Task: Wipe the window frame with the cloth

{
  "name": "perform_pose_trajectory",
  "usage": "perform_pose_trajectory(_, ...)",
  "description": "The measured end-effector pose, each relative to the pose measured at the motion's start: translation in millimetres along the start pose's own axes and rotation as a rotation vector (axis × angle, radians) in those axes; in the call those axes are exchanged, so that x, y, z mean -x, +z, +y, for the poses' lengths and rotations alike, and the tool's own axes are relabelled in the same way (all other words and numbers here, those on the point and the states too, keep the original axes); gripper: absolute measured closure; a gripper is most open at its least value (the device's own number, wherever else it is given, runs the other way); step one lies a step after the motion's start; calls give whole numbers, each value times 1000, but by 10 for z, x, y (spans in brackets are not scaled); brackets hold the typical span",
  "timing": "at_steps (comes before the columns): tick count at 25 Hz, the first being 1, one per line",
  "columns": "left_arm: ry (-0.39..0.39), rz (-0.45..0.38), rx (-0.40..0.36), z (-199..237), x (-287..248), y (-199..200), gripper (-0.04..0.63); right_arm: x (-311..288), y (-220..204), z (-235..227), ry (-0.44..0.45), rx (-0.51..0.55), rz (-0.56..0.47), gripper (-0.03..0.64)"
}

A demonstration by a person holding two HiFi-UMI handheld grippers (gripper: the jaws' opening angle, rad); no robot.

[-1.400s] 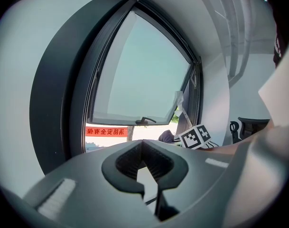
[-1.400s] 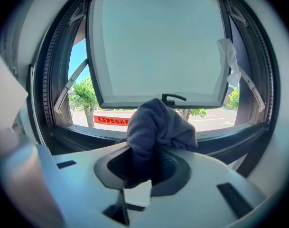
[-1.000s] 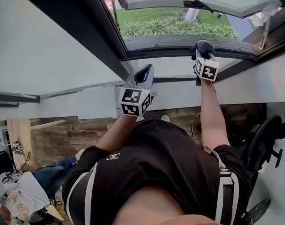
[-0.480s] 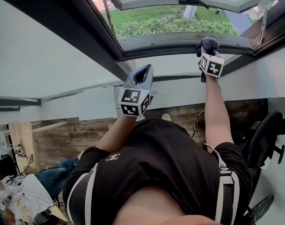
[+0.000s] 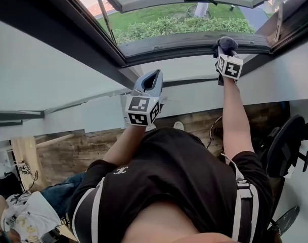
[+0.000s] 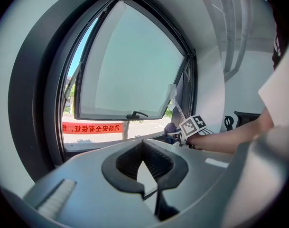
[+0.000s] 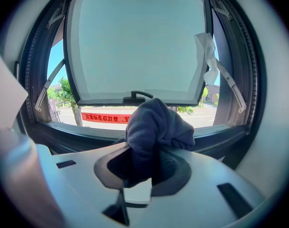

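Right gripper (image 5: 222,53) was clamped on the cloth (image 5: 225,43), a bunched wad poking out past the jaw tips and pressed on the frame (image 5: 169,47), at the right end of its bottom rail, near the corner. Left gripper (image 5: 149,83) hung below the frame, well apart from it, jaws together, nothing in them. The cloth looked soft, light and limp, likely to squash and drag. Best gripped at the bunched middle, as it was here, leaving loose fabric forward to wipe.

Grey left gripper (image 5: 152,76) and right gripper (image 5: 225,49), a checker-marked cube (image 5: 140,110) behind each one's jaws; below them a black short-sleeve tee (image 5: 179,176), white stripes (image 5: 95,206).
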State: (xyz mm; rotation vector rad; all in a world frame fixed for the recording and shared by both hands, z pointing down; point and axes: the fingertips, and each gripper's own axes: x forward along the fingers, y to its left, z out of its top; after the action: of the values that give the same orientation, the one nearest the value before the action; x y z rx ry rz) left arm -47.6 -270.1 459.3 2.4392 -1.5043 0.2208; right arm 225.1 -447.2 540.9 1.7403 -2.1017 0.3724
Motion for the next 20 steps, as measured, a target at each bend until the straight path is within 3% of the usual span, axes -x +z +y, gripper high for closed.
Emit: perform_pose_trajectory(20,-39,29,-12,-289,-415,-26,586,-31,-34,-672,-50,-24,8,532)
